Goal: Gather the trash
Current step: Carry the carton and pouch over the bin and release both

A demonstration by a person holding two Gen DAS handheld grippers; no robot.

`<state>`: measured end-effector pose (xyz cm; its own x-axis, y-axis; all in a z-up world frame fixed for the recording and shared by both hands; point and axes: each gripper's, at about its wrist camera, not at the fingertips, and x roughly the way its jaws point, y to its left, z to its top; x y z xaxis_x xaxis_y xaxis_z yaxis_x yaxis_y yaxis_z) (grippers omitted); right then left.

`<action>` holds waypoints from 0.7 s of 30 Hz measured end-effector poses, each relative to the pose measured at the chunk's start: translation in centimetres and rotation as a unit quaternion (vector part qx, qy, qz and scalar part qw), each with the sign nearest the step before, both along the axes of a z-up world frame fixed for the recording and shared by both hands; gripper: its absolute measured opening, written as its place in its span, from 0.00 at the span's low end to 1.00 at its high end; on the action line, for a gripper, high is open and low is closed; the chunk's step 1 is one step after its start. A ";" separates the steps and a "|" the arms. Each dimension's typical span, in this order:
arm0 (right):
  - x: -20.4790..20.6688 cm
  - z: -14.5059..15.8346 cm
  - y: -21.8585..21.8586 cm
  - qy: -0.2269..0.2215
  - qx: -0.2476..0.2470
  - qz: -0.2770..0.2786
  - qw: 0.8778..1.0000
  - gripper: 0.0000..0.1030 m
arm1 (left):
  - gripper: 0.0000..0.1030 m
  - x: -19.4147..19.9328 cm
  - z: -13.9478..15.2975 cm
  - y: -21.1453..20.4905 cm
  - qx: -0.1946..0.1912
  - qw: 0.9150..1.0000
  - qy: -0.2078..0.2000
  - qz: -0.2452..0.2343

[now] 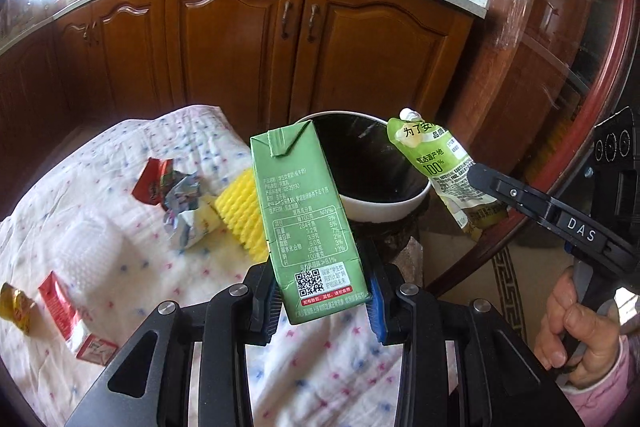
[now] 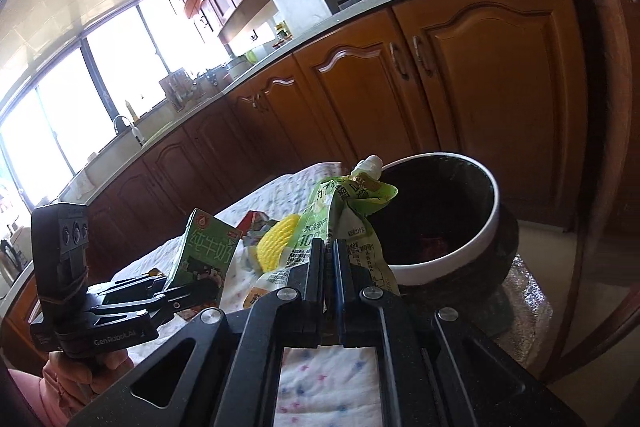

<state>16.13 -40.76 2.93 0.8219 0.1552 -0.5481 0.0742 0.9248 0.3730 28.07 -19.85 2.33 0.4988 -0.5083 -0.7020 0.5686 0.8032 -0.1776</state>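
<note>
Carrying two held items to the bin (image 1: 362,163): keep both grips firm until each hangs over its black mouth.
Left gripper (image 1: 324,297) clamps one green carton (image 1: 308,219); right gripper (image 2: 329,259), pinched tight, holds one pouch (image 2: 344,223). On the cloth (image 1: 132,255): one yellow sponge (image 1: 244,211), about four wrappers.

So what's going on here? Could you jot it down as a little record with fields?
left gripper: shut on green milk carton, held upright
right gripper: shut on green spout pouch
bin: black bowl-shaped bin with white rim, beyond both items
still on the cloth: yellow foam net, crumpled wrappers, red packets
setting: kitchen, wooden cabinets
</note>
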 end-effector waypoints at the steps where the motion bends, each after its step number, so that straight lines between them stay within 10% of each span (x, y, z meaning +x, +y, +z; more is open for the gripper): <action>1: 0.0 -0.1 -0.5 0.002 -0.001 -0.005 1.000 0.04 | 0.32 0.6 -0.1 -0.7 0.002 1.000 0.001 -0.006; 21: 5.4 -2.4 -6.3 0.050 -0.019 -0.035 0.998 0.04 | 0.32 10.6 -3.1 -11.8 0.052 0.997 0.031 -0.044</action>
<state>21.51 -47.02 0.53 0.7705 0.0765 -0.6328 0.1741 0.9298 0.3243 38.69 -31.60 -0.73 0.4097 -0.4707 -0.7814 0.6274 0.7672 -0.1332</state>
